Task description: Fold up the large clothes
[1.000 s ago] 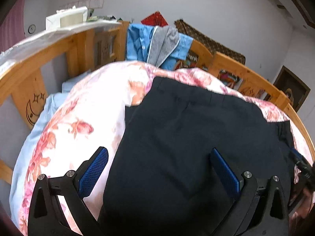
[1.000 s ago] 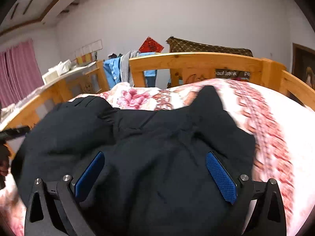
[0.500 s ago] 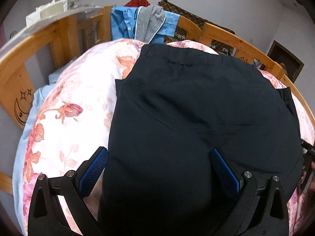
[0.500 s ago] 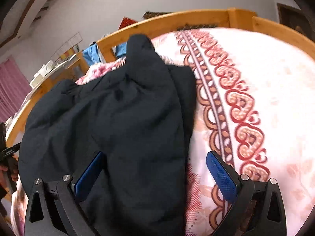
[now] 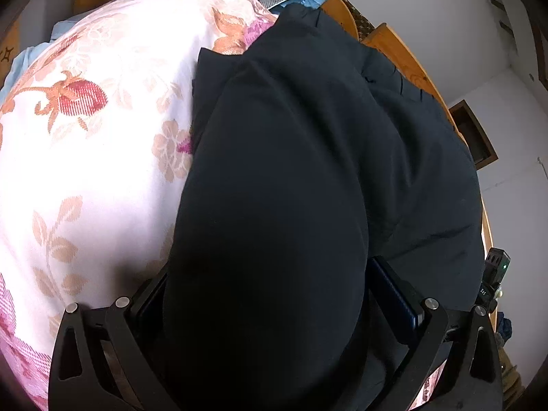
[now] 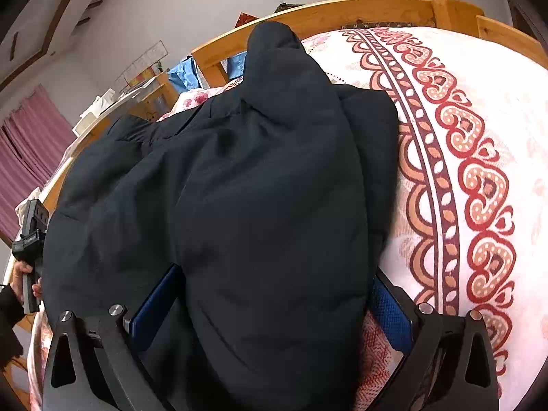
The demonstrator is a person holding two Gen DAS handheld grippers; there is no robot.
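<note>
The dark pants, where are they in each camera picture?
Left wrist: the dark pants fill the middle and right, bunched between the left gripper fingers.
Right wrist: they cover the middle and left, between the right gripper fingers.
Shared landmark: the wooden bed rail.

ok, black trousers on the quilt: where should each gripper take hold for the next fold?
Grip the near edge of the black trousers, one gripper per side, coming from the near side along the bed. The cloth already bulges up between the fingers of both the left gripper and the right gripper, so there is a raised fold to pinch; the floral quilt beneath is soft.
</note>
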